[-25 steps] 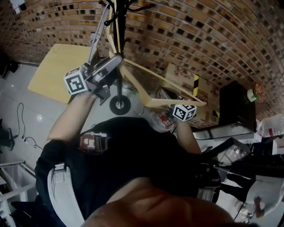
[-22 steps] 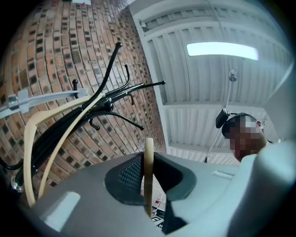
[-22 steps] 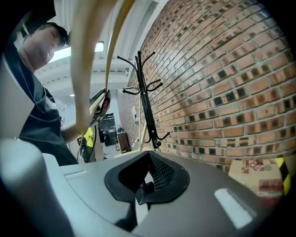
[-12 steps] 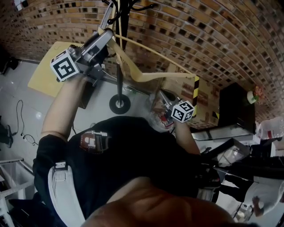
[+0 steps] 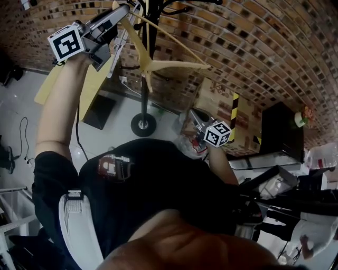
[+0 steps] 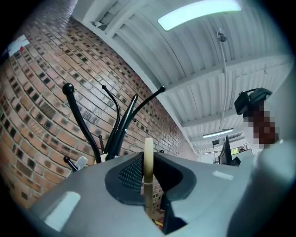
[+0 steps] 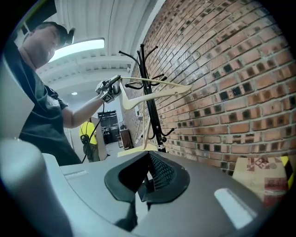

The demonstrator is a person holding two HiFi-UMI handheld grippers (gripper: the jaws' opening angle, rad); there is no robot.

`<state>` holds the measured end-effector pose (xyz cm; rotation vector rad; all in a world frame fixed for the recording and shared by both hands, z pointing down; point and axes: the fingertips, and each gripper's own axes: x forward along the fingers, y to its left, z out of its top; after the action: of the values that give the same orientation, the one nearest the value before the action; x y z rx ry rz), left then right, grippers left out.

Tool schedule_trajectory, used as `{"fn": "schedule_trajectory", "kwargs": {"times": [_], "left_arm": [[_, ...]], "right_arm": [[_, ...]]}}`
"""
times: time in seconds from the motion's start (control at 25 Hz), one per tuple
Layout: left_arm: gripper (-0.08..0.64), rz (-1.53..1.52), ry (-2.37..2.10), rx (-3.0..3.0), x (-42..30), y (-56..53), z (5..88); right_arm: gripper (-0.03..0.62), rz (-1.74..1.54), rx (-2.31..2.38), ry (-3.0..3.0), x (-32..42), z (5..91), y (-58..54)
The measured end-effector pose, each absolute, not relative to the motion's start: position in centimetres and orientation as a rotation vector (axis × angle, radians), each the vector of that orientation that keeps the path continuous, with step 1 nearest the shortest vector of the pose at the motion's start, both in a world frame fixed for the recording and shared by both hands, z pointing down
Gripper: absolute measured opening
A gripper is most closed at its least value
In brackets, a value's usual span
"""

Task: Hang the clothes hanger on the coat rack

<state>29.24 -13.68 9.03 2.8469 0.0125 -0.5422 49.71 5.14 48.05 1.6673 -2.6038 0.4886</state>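
The pale wooden triangular clothes hanger (image 5: 174,65) is held high at the far left of the scene, right beside the upper part of the black metal coat rack (image 5: 145,103) with its curved hooks, and its frame crosses in front of the rack's pole. The left gripper (image 5: 120,11) has it. In the left gripper view the jaws are closed down to a narrow gap, pinching a thin edge of the wood that stands upright between the pads. The grip sits near one end, so the rest of the hanger juts free to the right. In the right gripper view its long axis runs roughly level, from the clamped end out towards the red-brown brick wall (image 5: 253,47). No view shows the hanger's own hook clearly. Holding it up at hook height, with the gripper tilted upward, seems meant to bring the top of the hanger over one of the rack's prongs. It does not look hung yet, since the jaws carry its weight. The person's left arm is stretched up and away to reach that height. The right gripper (image 5: 196,119) waits low and nearer the body, well apart from the hanger, aimed towards the rack, its jaws together with nothing between them. It appears to be idle while the left does the placing.
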Motion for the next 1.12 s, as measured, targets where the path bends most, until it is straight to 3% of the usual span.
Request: {"fn": "schedule_trajectory", "kwargs": {"times": [0.92,1.12], "left_arm": [[0.054,-0.458,-0.082,2.801,35.3,-21.7,16.4],[0.137,-0.525,-0.006,2.645,35.3,-22.3,17.9]], "right_arm": [[0.014,0.493,1.678,-2.591,48.7,47.7,3.2],[0.014,0.507,1.698,-2.579,49.0,48.0,3.5]]}}
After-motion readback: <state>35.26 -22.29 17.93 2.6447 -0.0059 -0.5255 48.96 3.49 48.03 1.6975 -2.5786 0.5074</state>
